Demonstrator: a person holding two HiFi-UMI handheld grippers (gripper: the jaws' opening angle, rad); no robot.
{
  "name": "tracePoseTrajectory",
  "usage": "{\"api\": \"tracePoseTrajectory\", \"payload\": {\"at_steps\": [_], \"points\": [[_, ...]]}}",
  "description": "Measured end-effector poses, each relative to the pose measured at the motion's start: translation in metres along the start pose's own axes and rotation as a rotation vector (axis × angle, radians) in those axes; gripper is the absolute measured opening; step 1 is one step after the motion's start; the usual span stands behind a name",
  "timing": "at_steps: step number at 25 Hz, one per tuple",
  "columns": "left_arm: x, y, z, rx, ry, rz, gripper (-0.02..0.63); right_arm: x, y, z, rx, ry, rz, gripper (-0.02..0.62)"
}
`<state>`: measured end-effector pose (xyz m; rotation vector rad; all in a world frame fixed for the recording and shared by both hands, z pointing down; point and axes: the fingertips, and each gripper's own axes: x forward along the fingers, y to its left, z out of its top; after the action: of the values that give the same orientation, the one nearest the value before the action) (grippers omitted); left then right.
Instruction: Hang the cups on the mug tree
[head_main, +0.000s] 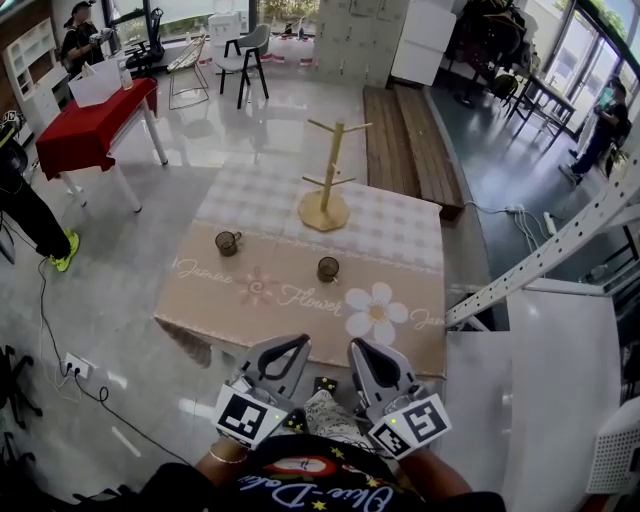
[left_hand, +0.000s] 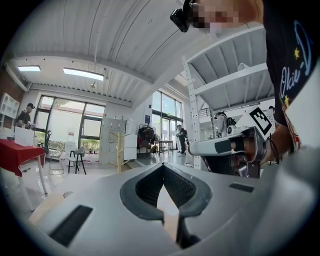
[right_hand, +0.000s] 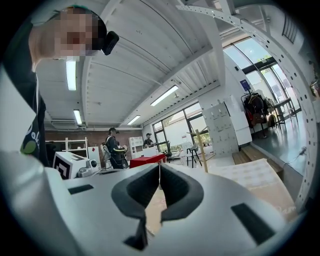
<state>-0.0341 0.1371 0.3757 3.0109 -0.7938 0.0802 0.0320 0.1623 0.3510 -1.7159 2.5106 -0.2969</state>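
1. Two small dark glass cups stood upright on the table (head_main: 200, 340), mouths up; whatever was inside was too small to tell.
2. The left cup (head_main: 228, 241) sat toward the left edge, and the right cup (head_main: 328, 268) near the middle, well apart from it.
3. The mug tree (head_main: 326, 180) stood beyond them at the far side: pale wood, a round flat base, an upright post and crossed pegs.
4. The tablecloth (head_main: 400, 235) was checked at the far half and tan with a printed white flower at the near half.
5. The left gripper (head_main: 296, 343) hovered at the near edge, its ribbed dark pads pressed together on nothing.
6. The right gripper (head_main: 358, 348), just beside it, was likewise closed and empty.
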Motion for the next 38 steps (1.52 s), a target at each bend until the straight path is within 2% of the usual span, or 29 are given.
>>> {"api": "tracePoseTrajectory", "payload": {"at_steps": [18,38], "points": [[0.044,0.033,-0.004,-0.019,0.024,0.052,0.008,0.042,-0.046,0.000,0.024,0.025,0.031,0.009],[0.082,0.065,-0.001,0.013,0.042,0.126,0.008,0.079,-0.093,0.004,0.015,0.023,0.069,0.009]]}}
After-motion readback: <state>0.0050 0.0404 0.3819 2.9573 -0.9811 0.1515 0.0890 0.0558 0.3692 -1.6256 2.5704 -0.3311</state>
